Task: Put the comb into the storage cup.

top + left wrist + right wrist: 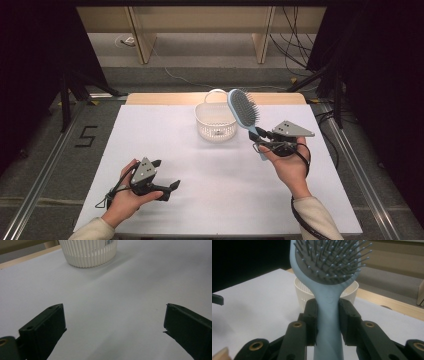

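Note:
A light blue hairbrush (244, 111) with grey bristles is held up in the air by its handle, my right gripper (261, 136) shut on it; its head leans over toward the white ribbed basket (216, 121). In the right gripper view both black jaws press the hairbrush (328, 302) handle, with the basket (300, 293) behind it. My left gripper (166, 176) rests low over the white table near the front left, open, with nothing between its jaws. In the left gripper view the left gripper (113, 322) faces bare table, the basket (88, 253) farther off.
The white table cover (200, 170) spans the work area, with a wooden edge (165, 98) at the back. Black cables (307, 220) trail from the right hand. Dark curtains and stands flank the table on both sides.

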A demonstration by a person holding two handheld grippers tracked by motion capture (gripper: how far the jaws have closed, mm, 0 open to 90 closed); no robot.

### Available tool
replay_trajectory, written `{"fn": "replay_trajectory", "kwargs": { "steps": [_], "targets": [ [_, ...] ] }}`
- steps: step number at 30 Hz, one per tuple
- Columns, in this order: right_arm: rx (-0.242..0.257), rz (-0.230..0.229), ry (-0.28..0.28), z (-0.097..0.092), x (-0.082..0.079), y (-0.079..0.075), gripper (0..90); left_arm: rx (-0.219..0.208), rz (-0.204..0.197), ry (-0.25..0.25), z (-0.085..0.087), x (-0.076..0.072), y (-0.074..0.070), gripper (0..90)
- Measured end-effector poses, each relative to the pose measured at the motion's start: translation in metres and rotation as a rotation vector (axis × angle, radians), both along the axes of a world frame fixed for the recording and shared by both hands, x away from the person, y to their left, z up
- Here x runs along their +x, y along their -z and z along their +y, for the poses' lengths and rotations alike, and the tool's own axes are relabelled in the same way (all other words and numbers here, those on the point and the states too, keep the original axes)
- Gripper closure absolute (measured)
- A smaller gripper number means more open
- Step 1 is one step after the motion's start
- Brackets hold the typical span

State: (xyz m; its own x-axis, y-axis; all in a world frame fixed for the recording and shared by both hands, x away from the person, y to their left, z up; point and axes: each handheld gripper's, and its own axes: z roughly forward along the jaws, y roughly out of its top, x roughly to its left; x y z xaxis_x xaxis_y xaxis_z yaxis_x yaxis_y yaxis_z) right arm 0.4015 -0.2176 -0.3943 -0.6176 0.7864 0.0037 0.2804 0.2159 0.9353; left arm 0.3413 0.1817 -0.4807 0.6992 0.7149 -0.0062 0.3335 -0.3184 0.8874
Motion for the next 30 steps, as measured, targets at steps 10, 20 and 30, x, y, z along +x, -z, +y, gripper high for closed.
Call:
{"fn": "replay_trajectory", "kwargs": {
  "steps": [10, 20, 30],
  "targets": [
    [0.000, -0.004, -0.007, 0.003, 0.002, -0.001, 70.3, 0.001, 0.000, 0.000, 0.000, 0.000, 0.000, 3.3],
    [0.001, -0.004, -0.011, 0.007, 0.004, -0.002, 70.4, 0.001, 0.000, 0.000, 0.000, 0.000, 0.000, 3.3],
    [-0.001, -0.007, -0.018, 0.012, 0.006, -0.003, 70.4, 0.001, 0.001, 0.000, 0.000, 0.000, 0.000, 3.4]
  ]
}}
